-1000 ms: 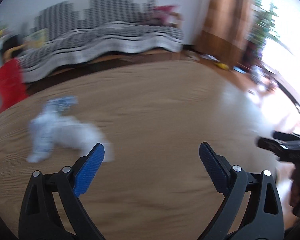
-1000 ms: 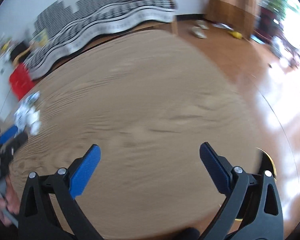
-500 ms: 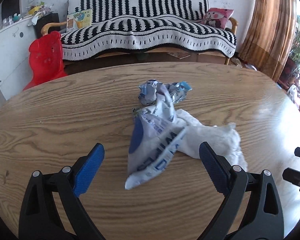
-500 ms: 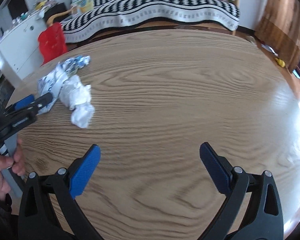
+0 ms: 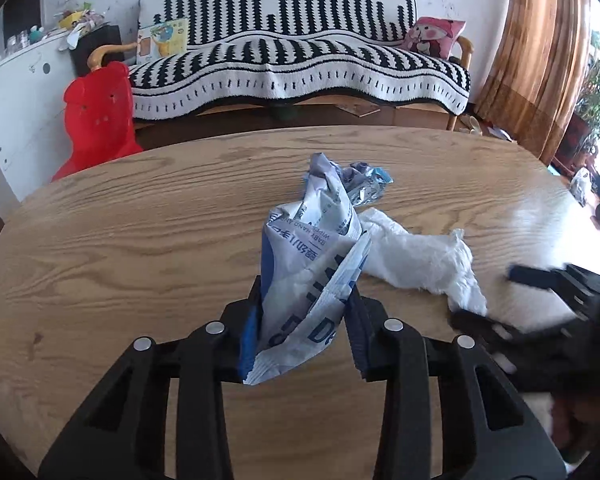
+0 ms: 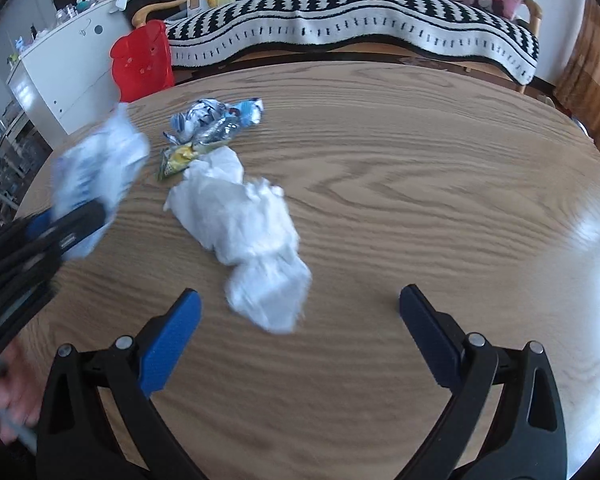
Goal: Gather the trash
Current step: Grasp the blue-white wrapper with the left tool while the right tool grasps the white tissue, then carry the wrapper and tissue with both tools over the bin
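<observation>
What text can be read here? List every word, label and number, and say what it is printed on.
"BABY HAND AND ... WIPES", upside down and partly creased away: on the wipes pack in the left gripper.
Large blue letters, perhaps "De": same pack, cut off by folds.
Blue Chinese characters: same pack, not legible to me.
Foil wrappers: print too crumpled to read.
Picture book on the sofa: too small to read.
Tissue: no text.

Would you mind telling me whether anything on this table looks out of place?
Yes: litter on the bare wooden table: a crumpled white tissue, a foil wrapper, and a wipes packet between the closing left gripper.
</observation>
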Tool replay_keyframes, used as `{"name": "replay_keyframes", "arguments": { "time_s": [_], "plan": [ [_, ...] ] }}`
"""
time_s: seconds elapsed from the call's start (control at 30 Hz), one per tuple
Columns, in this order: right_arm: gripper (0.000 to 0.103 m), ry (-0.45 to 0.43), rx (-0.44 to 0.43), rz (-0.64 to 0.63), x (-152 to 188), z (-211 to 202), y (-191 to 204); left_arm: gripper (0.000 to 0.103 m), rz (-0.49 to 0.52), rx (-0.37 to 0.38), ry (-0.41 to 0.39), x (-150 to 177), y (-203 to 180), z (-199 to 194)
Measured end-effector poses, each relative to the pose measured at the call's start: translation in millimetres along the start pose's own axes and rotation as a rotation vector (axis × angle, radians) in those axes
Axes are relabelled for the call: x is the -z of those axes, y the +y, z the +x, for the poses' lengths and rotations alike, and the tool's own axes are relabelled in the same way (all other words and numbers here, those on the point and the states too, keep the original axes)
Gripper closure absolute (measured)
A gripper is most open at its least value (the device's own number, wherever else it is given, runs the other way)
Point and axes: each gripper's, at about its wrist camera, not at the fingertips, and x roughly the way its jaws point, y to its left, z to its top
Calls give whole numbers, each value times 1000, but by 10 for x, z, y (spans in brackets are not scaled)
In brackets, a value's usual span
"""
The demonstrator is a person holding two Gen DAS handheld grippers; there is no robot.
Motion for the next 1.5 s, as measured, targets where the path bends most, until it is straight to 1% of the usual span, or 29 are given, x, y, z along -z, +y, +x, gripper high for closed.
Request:
{"name": "replay_keyframes", "arguments": {
  "time_s": [0.03, 0.17, 0.2, 0.27, 0.3, 0.33, 0.37, 0.4, 0.5, 0.6, 0.7, 0.9, 0.93, 1.07, 1.1, 1.2, 1.33, 1.5],
  "plan": [
    [7, -6, -6, -2, -54, 44, 51, 66, -9, 0, -4, 35, 58, -93],
    [8, -28, -35, 0, -198, 161, 193, 66, -40, -4, -8, 95, 217, -262],
    [11, -36, -30, -6, -221, 175, 215, 66, -60, -2, -6, 101, 280, -285],
    [30, -59, -10, -35, -238, 179, 284, 66, -87, -1, -3, 98, 353, -298],
    [57, -60, -6, -45, -236, 165, 304, 66, -94, -1, -2, 96, 375, -299],
    [78, -51, -25, -39, -231, 155, 293, 66, -96, 0, 1, 92, 387, -298],
    [78, -45, -52, -22, -211, 129, 269, 66, -98, 0, 2, 95, 393, -294],
    [79, -52, -58, -15, -179, 78, 244, 66, -103, 0, 3, 87, 387, -293],
    [80, -73, -47, -14, -85, -136, 122, 66, -103, 17, 6, 54, 276, -306],
    [80, -96, -45, 17, 53, -423, -122, 66, -58, 47, 1, 35, 22, -339],
    [80, -101, -19, 50, 228, -682, -461, 66, -5, 84, 4, 54, -344, -362],
    [80, -101, 95, 137, 746, -1220, -1375, 66, 133, 175, 9, 130, -1330, -437],
    [80, -101, 121, 164, 866, -1342, -1588, 66, 161, 194, 9, 148, -1547, -460],
    [80, -112, 185, 241, 1263, -1711, -2186, 66, 234, 268, 14, 242, -2282, -536],
    [80, -117, 204, 268, 1400, -1839, -2374, 66, 253, 286, 16, 275, -2463, -559],
    [80, -130, 242, 327, 1737, -2118, -2763, 66, 301, 339, 20, 378, -2938, -619],
    [80, -128, 309, 432, 2326, -2479, -3368, 66, 365, 439, 43, 591, -3687, -700],
    [80, -132, 368, 550, 2997, -2832, -3926, 66, 441, 525, 53, 859, -4442, -790]
  ]
}}
